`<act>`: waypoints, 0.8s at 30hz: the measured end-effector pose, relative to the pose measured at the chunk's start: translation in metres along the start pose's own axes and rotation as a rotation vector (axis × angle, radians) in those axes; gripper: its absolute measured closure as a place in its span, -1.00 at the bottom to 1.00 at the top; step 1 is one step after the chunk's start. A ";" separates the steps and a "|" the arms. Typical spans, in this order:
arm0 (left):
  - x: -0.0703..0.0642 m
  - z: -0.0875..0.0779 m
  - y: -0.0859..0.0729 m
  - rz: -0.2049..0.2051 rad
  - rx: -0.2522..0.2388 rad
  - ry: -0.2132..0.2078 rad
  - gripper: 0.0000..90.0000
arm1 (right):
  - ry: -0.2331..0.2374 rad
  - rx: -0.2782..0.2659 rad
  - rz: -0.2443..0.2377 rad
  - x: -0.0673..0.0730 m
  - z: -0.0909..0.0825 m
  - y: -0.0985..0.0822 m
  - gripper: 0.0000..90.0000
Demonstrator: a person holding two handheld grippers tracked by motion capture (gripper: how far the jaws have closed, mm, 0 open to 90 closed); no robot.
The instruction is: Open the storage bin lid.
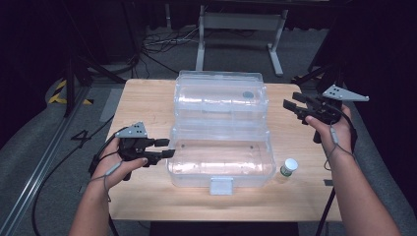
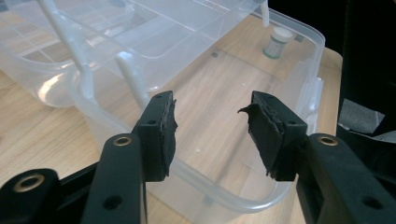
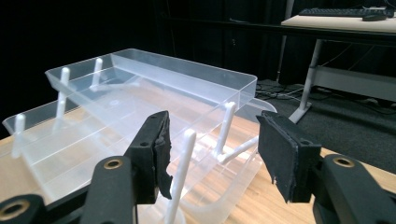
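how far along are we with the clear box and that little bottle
Done: the clear box stands open, its lid and tray swung back on white arms. In hand: nothing; the left gripper sits open by the box's left end, the right gripper open near the tray's right end. Left: the small bottle is on the table outside the box, which looks empty.

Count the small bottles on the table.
1. The small bottle with a white cap stands on the table, just right of the clear plastic box, near its front right corner. None shows inside the box.
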State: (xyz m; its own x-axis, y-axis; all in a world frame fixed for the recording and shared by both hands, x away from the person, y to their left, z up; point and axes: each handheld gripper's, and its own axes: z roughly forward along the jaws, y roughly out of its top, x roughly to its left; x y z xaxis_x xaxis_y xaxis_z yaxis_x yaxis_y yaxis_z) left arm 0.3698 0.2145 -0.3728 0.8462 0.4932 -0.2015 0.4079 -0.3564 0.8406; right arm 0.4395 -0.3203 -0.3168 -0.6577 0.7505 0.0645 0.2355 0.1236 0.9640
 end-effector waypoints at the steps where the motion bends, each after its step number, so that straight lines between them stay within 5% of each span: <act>1: 0.001 -0.001 0.000 -0.004 -0.003 0.006 0.16 | 0.001 0.005 -0.002 0.001 -0.003 0.000 -0.02; 14: 0.009 -0.006 0.003 0.007 -0.057 0.005 0.10 | 0.011 0.039 0.020 0.003 -0.033 -0.012 -0.07; 20: 0.014 -0.009 0.001 0.058 -0.057 0.036 0.02 | 0.002 0.069 0.016 0.000 -0.041 -0.018 -0.09; 24: 0.013 -0.010 0.001 0.019 -0.029 0.035 -0.01 | 0.002 0.088 0.008 0.000 -0.045 -0.021 -0.11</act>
State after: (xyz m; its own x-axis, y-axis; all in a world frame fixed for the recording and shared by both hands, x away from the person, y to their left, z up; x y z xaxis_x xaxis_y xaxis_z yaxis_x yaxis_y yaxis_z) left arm 0.3775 0.2288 -0.3692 0.8410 0.5144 -0.1675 0.3811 -0.3434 0.8584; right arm 0.4028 -0.3522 -0.3257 -0.6571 0.7503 0.0727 0.3029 0.1746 0.9369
